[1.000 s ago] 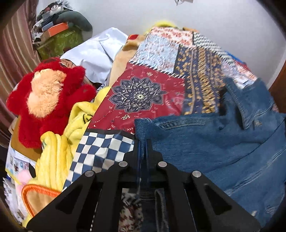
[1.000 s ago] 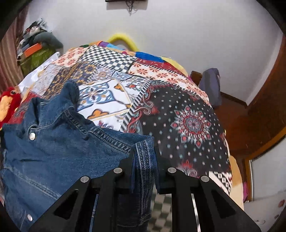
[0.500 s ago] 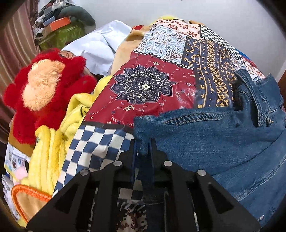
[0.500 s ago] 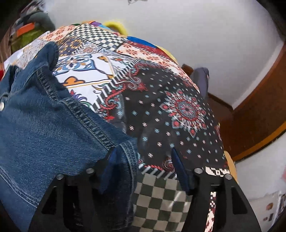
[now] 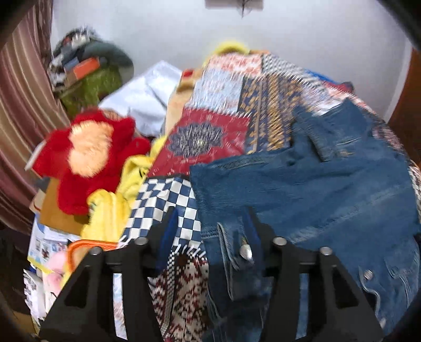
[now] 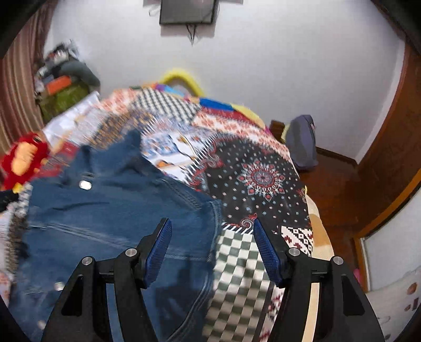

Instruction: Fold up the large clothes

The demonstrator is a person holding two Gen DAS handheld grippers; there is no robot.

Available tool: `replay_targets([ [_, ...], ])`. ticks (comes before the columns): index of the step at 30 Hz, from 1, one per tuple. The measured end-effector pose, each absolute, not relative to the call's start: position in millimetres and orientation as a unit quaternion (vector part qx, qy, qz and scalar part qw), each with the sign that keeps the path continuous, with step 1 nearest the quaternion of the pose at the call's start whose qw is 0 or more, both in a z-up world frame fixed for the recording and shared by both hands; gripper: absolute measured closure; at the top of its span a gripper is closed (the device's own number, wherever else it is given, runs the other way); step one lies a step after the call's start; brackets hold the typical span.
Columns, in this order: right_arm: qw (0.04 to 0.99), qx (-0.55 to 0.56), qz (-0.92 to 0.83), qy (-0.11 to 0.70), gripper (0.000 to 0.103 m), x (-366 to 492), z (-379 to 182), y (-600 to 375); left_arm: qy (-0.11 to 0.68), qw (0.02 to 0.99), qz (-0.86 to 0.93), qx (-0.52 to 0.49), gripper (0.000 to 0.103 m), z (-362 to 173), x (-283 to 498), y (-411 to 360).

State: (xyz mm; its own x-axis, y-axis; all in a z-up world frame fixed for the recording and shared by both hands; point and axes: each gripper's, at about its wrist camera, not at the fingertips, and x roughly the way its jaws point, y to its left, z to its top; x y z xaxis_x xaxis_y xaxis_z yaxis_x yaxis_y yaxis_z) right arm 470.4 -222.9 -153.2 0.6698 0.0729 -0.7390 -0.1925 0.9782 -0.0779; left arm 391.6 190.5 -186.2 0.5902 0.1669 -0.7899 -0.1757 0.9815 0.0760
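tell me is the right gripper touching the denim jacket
Apart: right wrist view shows the right gripper opening, blue pads clear of the denim jacket below.

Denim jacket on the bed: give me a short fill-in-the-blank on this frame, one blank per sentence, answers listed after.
1. The denim jacket lies on a patchwork ____ of many printed squares.
2. To the side of the bed, next to a yellow towel, sits a plush toy that is mostly ____.
3. The pads inside the right gripper are coloured ____.
4. On the wall above the far end of the bed hangs a dark ____-shaped panel.

Answers: bedspread; red; blue; rectangle
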Motion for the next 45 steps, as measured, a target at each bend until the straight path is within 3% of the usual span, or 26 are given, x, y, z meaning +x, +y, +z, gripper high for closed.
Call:
replay_targets([
  [3, 0.917, -0.057, 0.085, 0.386, 0.025, 442.6, -130.6, -225.4, 0.423, 0.902, 0.087, -0.001, 0.039, -161.9, 368.3, 180.0],
  [5, 0.921, -0.047, 0.093, 0.375, 0.020, 423.2, -116.8, -228.2, 0.408, 0.909, 0.082, -0.002, 0.033, -145.4, 348.7, 174.5],
  [8, 0.925, -0.032, 0.101, 0.364, 0.013, 394.1, -99.5, -233.2, 0.393, 0.916, 0.083, -0.007, 0.015, -128.7, 322.2, 168.4],
  [12, 0.929, -0.014, 0.106, 0.353, 0.005, 356.4, -87.6, -238.5, 0.379, 0.921, 0.085, -0.011, 0.005, -117.2, 287.2, 162.7],
  [19, 0.922, -0.001, 0.115, 0.370, 0.004, 299.0, -96.7, -245.9, 0.389, 0.916, 0.088, -0.040, 0.003, -127.4, 231.4, 159.4],
  [28, 0.892, 0.022, 0.112, 0.438, 0.004, 247.5, -147.0, -257.9, 0.451, 0.884, 0.090, -0.082, 0.003, -177.5, 183.1, 162.0],
  [43, 0.829, 0.124, 0.121, 0.532, 0.006, 207.0, -227.7, -263.1, 0.539, 0.780, 0.027, -0.316, 0.004, -281.2, 146.3, 178.1],
  [45, 0.832, 0.130, 0.124, 0.524, 0.011, 202.4, -228.0, -263.1, 0.537, 0.776, 0.015, -0.330, 0.010, -284.6, 145.1, 174.6],
])
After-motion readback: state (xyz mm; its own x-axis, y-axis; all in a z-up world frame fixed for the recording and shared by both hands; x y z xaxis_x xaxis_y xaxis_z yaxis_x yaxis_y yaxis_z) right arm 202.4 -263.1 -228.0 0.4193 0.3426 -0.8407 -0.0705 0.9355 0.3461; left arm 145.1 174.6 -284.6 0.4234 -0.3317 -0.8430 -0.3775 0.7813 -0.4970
